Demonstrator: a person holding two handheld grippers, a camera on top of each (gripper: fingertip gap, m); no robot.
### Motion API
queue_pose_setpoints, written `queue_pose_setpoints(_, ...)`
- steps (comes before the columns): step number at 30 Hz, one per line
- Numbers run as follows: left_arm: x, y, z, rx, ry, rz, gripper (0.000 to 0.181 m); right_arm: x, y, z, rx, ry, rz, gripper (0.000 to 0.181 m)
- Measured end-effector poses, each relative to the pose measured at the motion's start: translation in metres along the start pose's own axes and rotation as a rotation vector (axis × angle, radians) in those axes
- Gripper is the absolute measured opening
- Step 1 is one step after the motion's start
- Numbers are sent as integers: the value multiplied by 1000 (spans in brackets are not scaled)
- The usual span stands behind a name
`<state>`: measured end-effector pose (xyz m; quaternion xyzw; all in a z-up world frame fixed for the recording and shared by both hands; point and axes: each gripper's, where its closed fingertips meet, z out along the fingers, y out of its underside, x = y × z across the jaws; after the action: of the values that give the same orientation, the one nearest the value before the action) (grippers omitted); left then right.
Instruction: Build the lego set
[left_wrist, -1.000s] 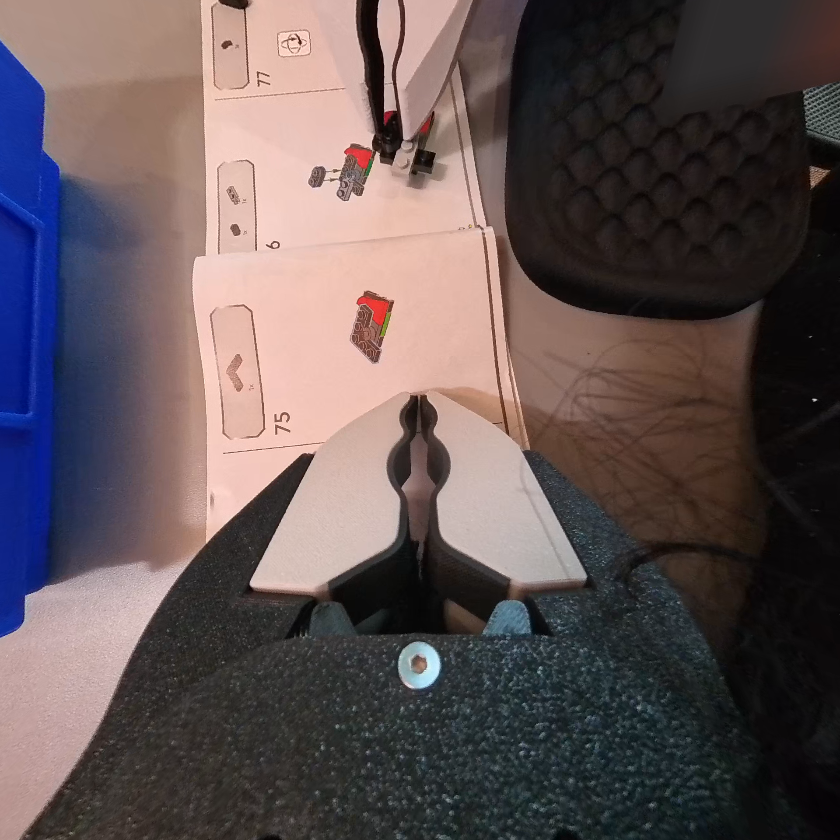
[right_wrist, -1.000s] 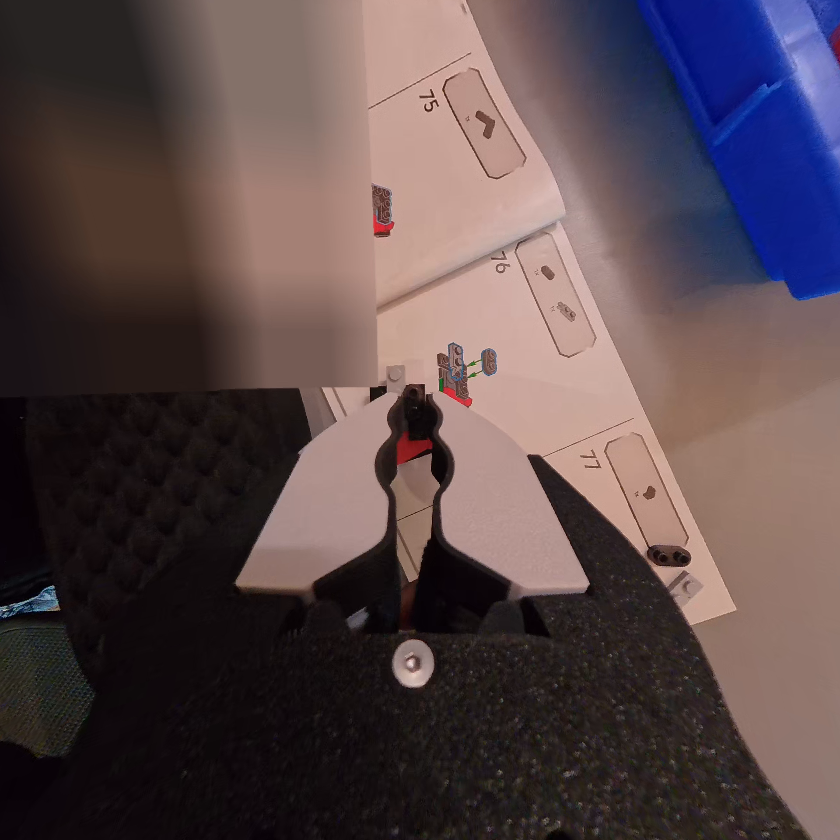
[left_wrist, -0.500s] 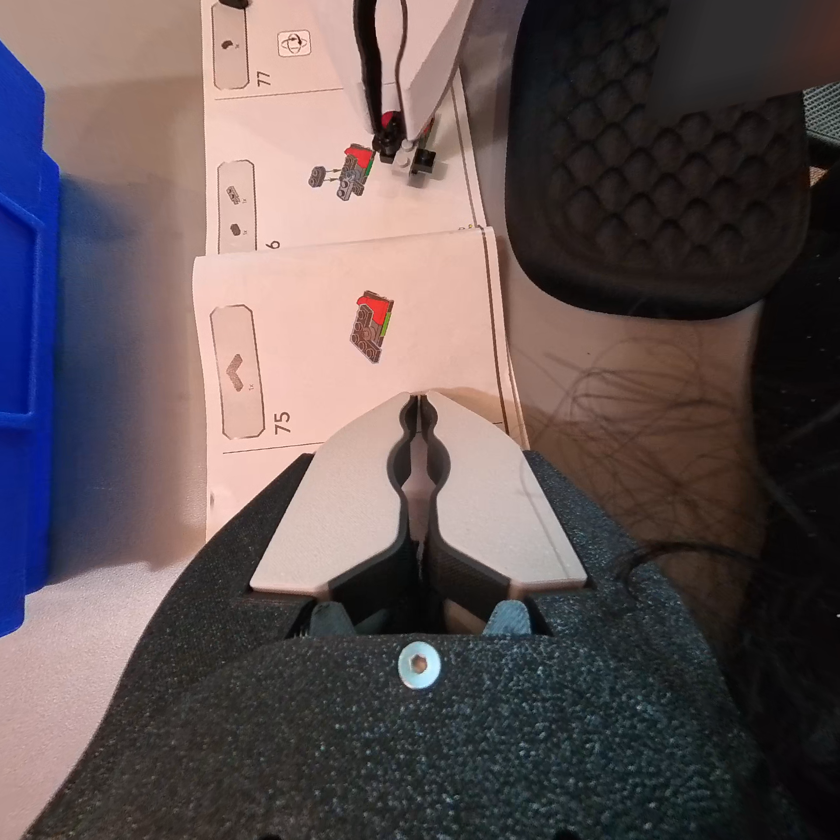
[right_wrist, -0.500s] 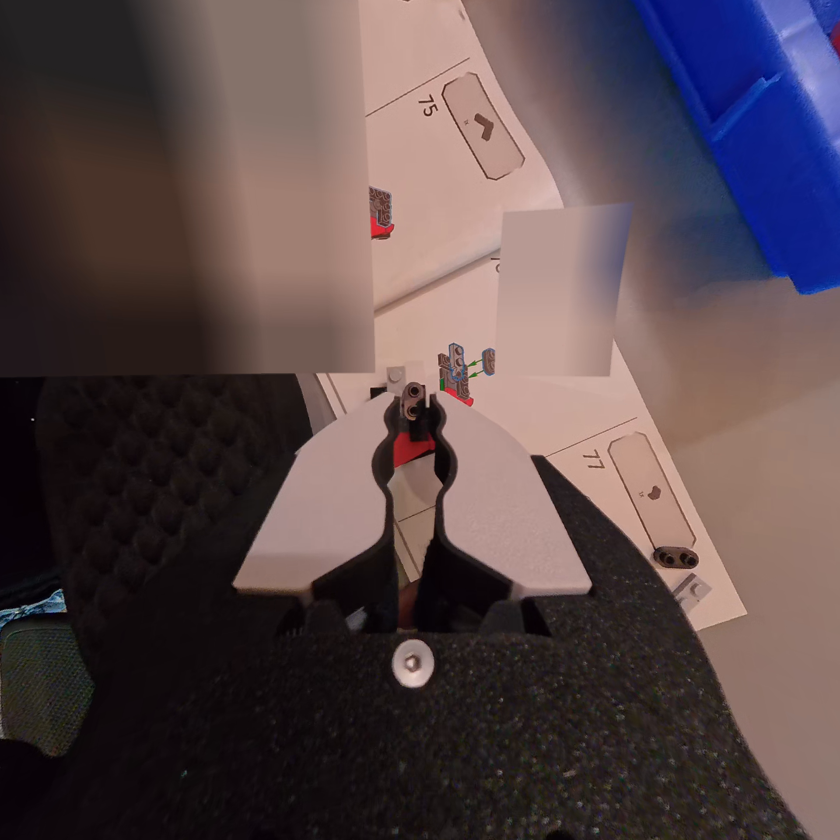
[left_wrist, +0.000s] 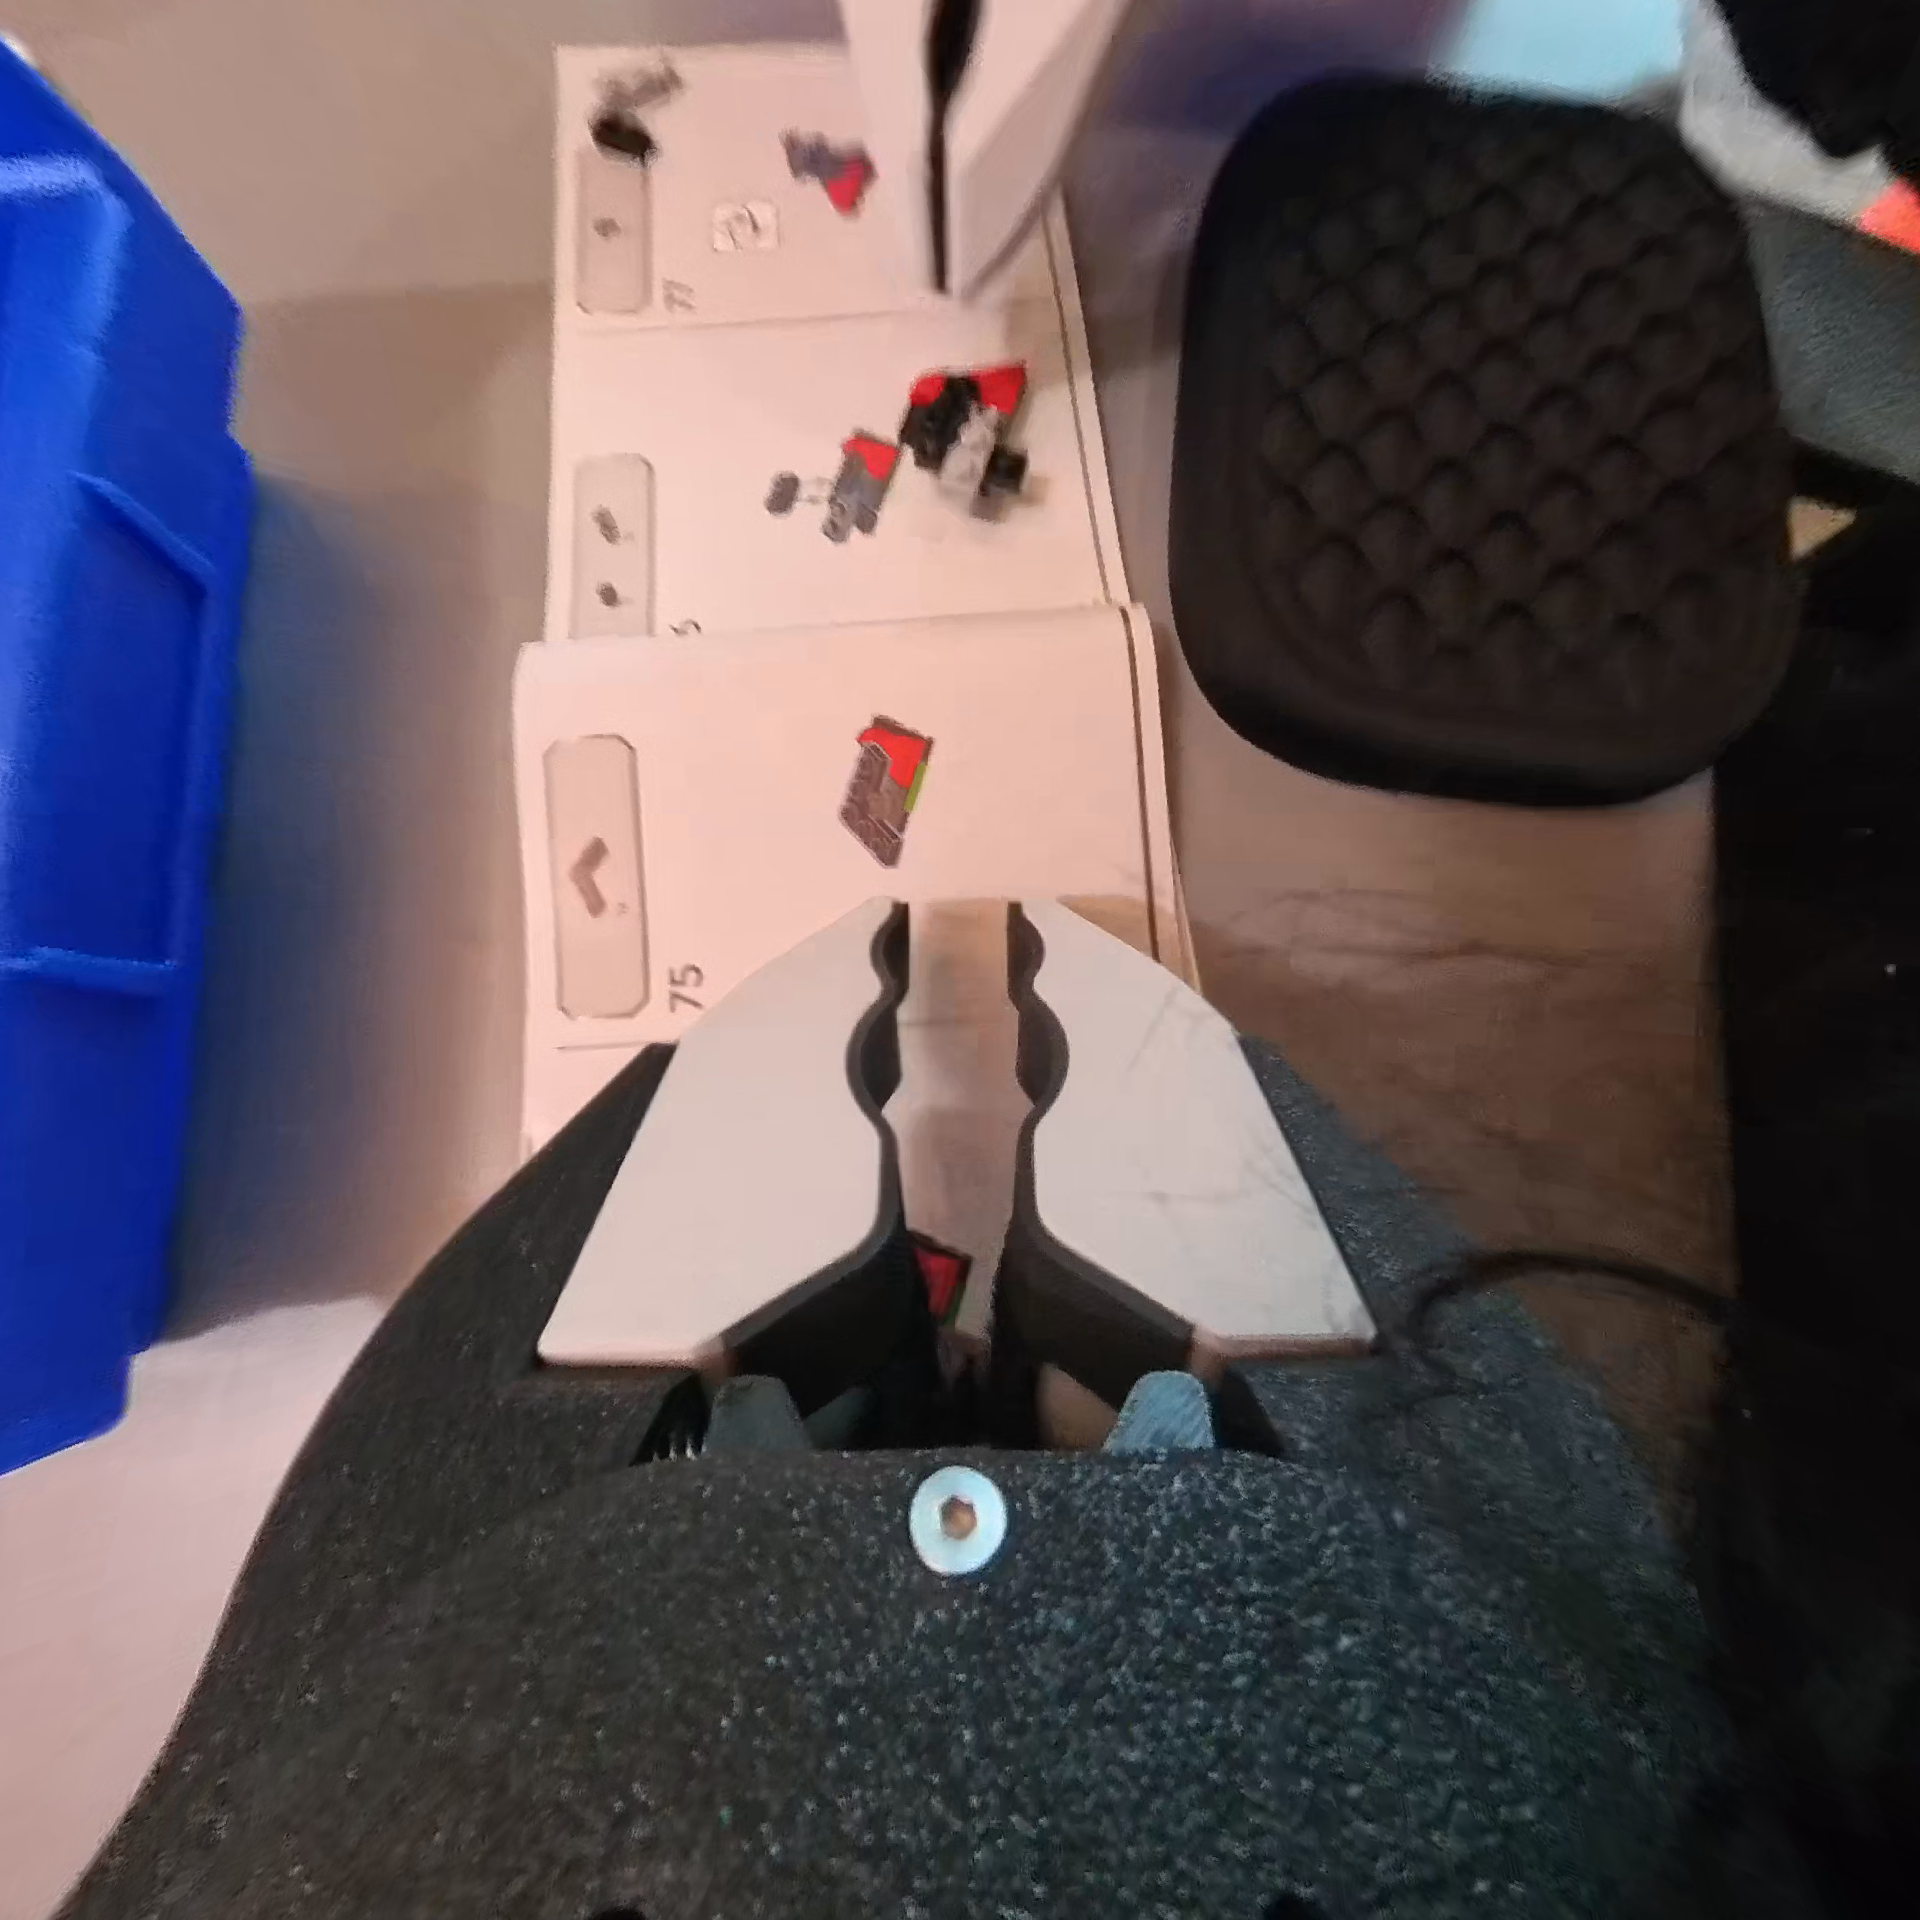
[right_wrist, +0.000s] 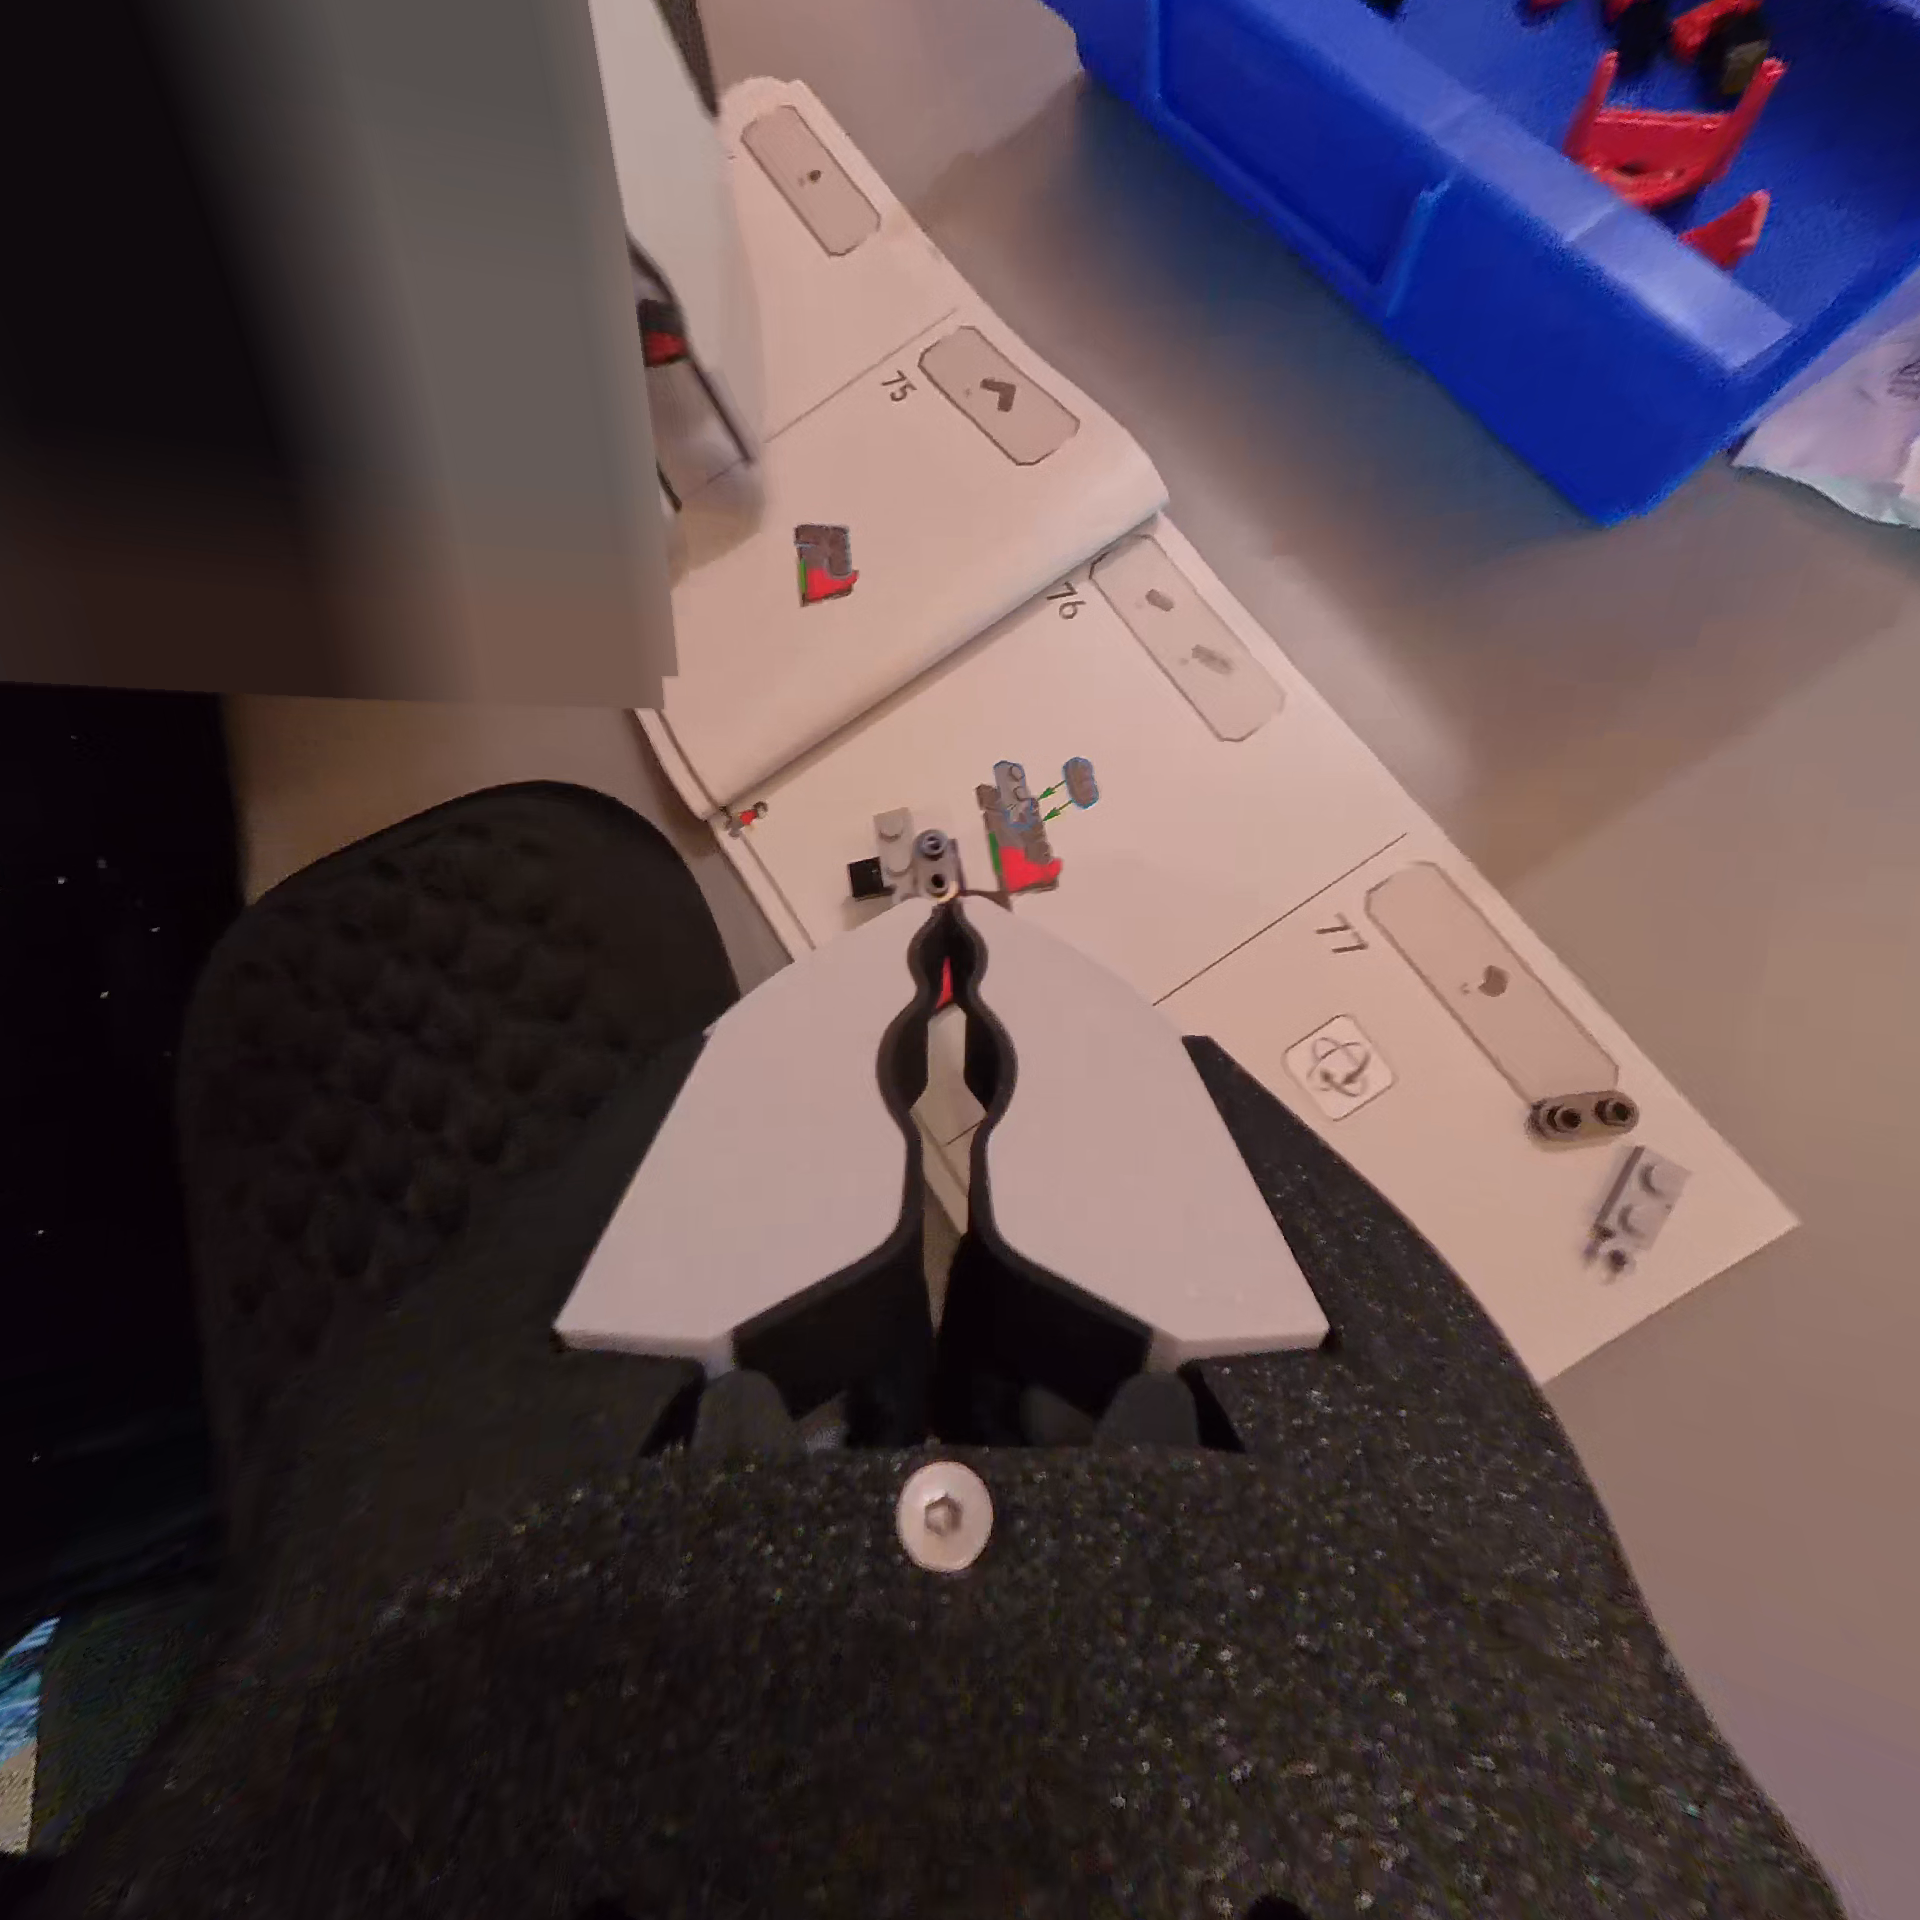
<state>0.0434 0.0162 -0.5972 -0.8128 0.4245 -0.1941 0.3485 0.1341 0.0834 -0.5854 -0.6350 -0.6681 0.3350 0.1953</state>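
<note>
A small Lego assembly (left_wrist: 966, 436) of black, grey and red pieces lies on the open instruction booklet (left_wrist: 831, 810). It also shows in the right wrist view (right_wrist: 914, 862). My left gripper (left_wrist: 956, 914) is open and empty, low over the near page, well short of the assembly. My right gripper (right_wrist: 948, 914) is shut and empty, its tips just behind the assembly and lifted off it. In the left wrist view the right gripper (left_wrist: 940, 156) hangs above the far page. A dark grey two-hole piece (right_wrist: 1579, 1117) and a light grey plate (right_wrist: 1636, 1205) lie loose on the booklet's corner.
A blue parts bin (right_wrist: 1455, 260) with red pieces (right_wrist: 1652, 135) stands beyond the booklet; it fills the left edge of the left wrist view (left_wrist: 104, 727). A black quilted cushion (left_wrist: 1475, 436) sits beside the booklet, also in the right wrist view (right_wrist: 447, 1039).
My left gripper has opened. My right gripper has let go of the black piece, shut, and drawn back up from the assembly, which now lies alone on the page.
</note>
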Motion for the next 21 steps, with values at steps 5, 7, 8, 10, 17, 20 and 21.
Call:
queue_pose_setpoints(5,-6,-27,-14,101,1,-25,19,-7,15,6,6,40,-82,35)
queue_pose_setpoints(7,-4,-40,-17,145,30,-12,12,-4,15,9,24,58,-126,38)
queue_pose_setpoints(8,-2,-47,-17,175,54,-5,9,-1,15,10,30,65,-141,41)
queue_pose_setpoints(10,3,-61,-14,213,118,-1,6,2,13,12,40,57,-168,41)
queue_pose_setpoints(17,3,-90,19,207,195,85,0,2,18,18,15,32,-212,33)
queue_pose_setpoints(20,-8,-87,41,146,178,145,0,3,18,19,32,27,-206,30)
queue_pose_setpoints(21,-7,-87,47,131,196,145,0,3,18,19,36,26,-207,28)
